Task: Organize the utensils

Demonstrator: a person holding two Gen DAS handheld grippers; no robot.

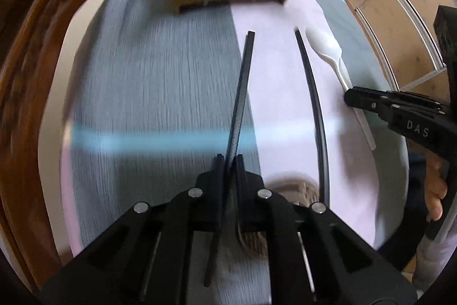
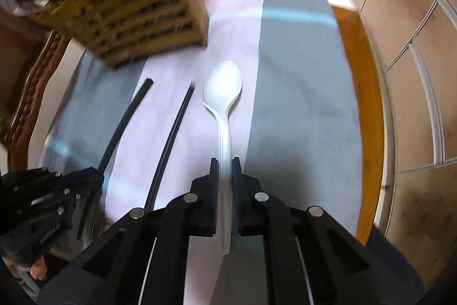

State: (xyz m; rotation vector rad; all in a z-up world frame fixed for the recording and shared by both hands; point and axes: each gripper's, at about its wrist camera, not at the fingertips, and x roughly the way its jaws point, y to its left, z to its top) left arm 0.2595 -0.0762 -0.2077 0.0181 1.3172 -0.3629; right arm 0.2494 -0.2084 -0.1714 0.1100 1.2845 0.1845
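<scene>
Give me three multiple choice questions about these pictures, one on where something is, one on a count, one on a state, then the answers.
1. Where does the wooden holder stand?
A. Beyond the utensils' far ends
B. Under the right tool
C. On the floor

2. How many black chopsticks show?
A. One
B. Two
C. Four

3. What does the right tool do?
A. Hangs open over the cloth
B. Grips a chopstick
C. Grips the white spoon's handle

Answers:
1 A: it stands on the striped cloth, past the spoon bowl.
2 B: one chopstick in the left tool, the other chopstick lying beside it.
3 C: both pads press the white spoon by its handle.
</scene>
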